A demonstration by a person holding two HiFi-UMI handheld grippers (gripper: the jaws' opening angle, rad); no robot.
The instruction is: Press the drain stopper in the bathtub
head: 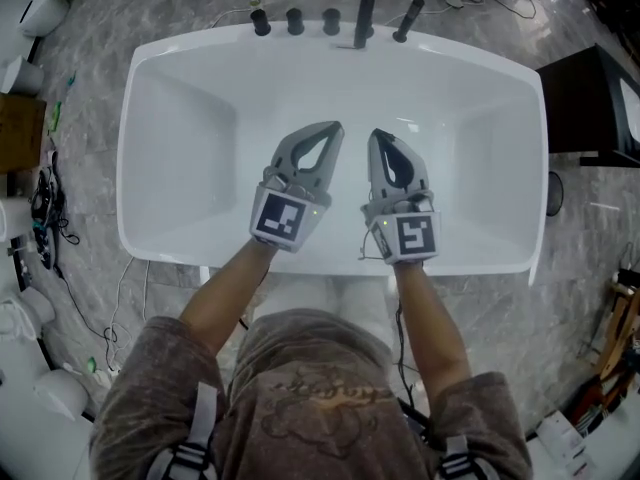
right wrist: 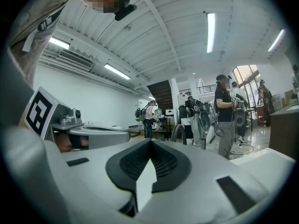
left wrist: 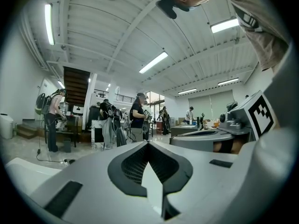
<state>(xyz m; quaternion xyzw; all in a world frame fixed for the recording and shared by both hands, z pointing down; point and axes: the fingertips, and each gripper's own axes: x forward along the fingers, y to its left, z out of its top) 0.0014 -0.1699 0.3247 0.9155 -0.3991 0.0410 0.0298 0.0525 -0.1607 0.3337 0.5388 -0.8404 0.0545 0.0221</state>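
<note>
A white bathtub (head: 180, 88) fills the middle of the head view. I cannot make out the drain stopper on its floor in any view. My left gripper (head: 335, 128) and right gripper (head: 377, 135) are held side by side over the tub's middle, near its front rim, tips pointing toward the faucet end. Both are shut with nothing between the jaws. The left gripper view shows its closed tips (left wrist: 148, 143) facing level across a room; the right gripper view shows the same for its tips (right wrist: 150, 141).
Black knobs (head: 295, 20), a spout (head: 365, 13) and a handle (head: 408, 18) line the tub's far rim. A black table (head: 590, 98) stands at the right. Cables (head: 50, 208) and white objects lie on the marble floor at the left. Several people (left wrist: 138, 118) stand in the room.
</note>
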